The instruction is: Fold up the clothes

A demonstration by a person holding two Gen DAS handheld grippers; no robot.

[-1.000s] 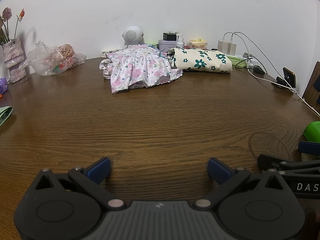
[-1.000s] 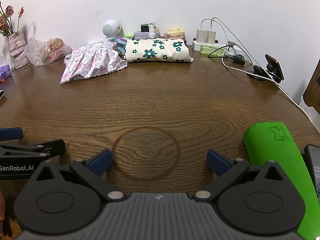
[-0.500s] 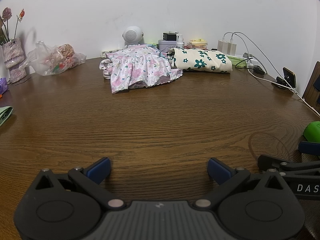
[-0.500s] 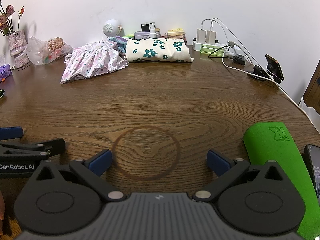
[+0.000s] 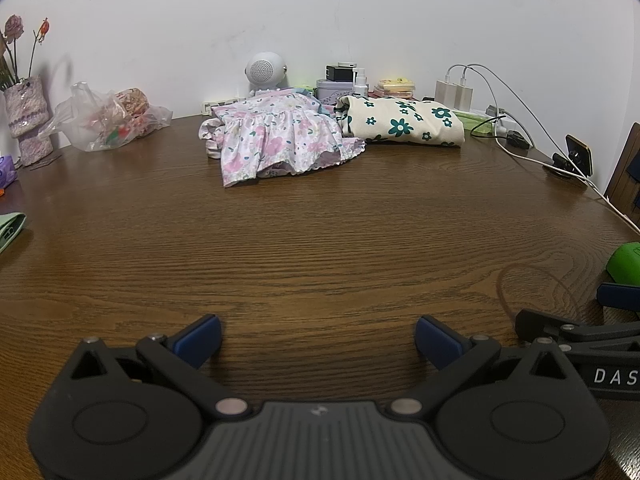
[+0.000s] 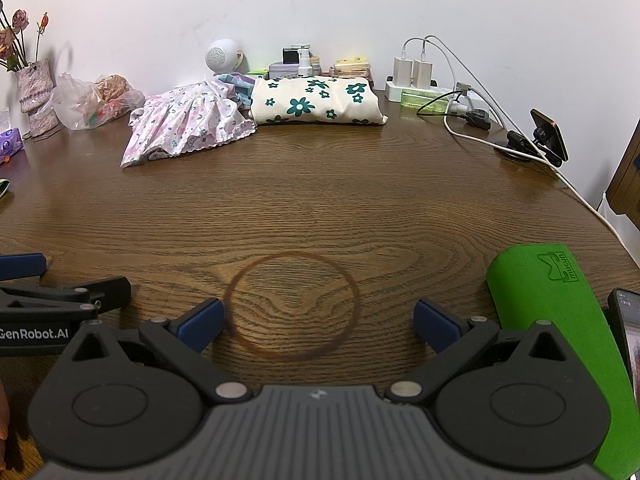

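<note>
A rumpled pink floral dress (image 5: 280,140) lies unfolded at the far side of the brown wooden table (image 5: 320,240); it also shows in the right wrist view (image 6: 188,124). A folded cream garment with dark green flowers (image 5: 404,124) lies to its right, touching it, and shows in the right wrist view too (image 6: 316,100). My left gripper (image 5: 318,338) is open and empty, low over the near table. My right gripper (image 6: 318,322) is open and empty beside it, over a ring stain (image 6: 292,306). Both are far from the clothes.
A plastic bag (image 5: 108,120), a vase with flowers (image 5: 28,116), a white speaker (image 5: 264,70), small boxes and chargers with cables (image 6: 440,84) line the back wall. A phone on a stand (image 6: 548,140) sits far right. A green mat (image 6: 556,320) lies near right.
</note>
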